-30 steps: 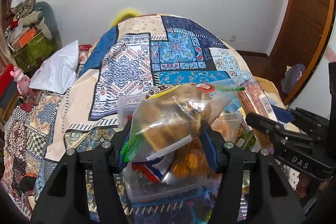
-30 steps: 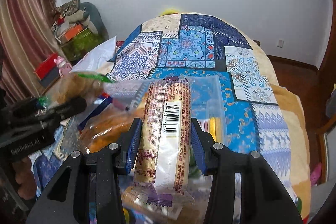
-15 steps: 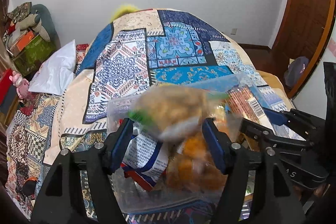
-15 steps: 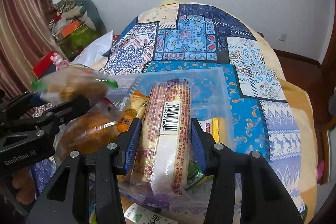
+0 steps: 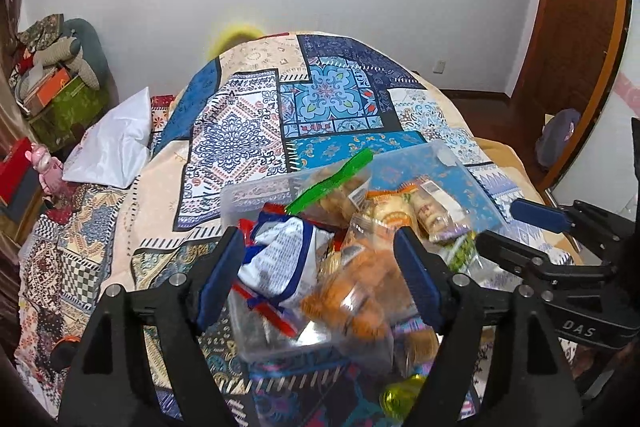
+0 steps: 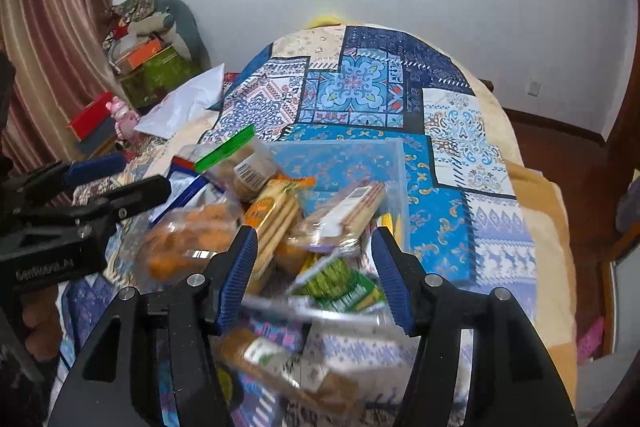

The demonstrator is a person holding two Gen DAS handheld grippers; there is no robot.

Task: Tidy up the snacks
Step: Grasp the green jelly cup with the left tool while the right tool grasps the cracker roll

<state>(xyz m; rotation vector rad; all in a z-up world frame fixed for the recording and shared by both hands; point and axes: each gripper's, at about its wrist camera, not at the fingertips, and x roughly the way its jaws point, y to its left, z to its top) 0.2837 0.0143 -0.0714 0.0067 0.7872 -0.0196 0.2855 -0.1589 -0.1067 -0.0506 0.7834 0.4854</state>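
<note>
A clear plastic bin (image 5: 448, 163) (image 6: 396, 155) sits on the patterned bedspread, filled with snack packs. In it lie a clear bag with a green zip strip (image 5: 332, 179) (image 6: 228, 149), a striped biscuit sleeve (image 6: 352, 211) (image 5: 436, 207), an orange-labelled cracker pack (image 6: 276, 215) and a bag of orange snacks (image 5: 356, 291) (image 6: 188, 239). My left gripper (image 5: 320, 267) is open above the bin, with a blue-white packet (image 5: 280, 259) below it. My right gripper (image 6: 312, 263) is open and empty over the bin's near side.
A green packet (image 6: 340, 283) and loose packs (image 6: 280, 359) lie near the bin's front. A white pillow (image 5: 116, 147) is on the bed's left. Boxes and toys (image 5: 52, 83) crowd the left wall. A wooden door (image 5: 576, 27) stands right.
My left gripper let go of the green-zip bag, which now lies in the bin. My right gripper opened and dropped the striped biscuit sleeve into the bin. Both grippers pulled back.
</note>
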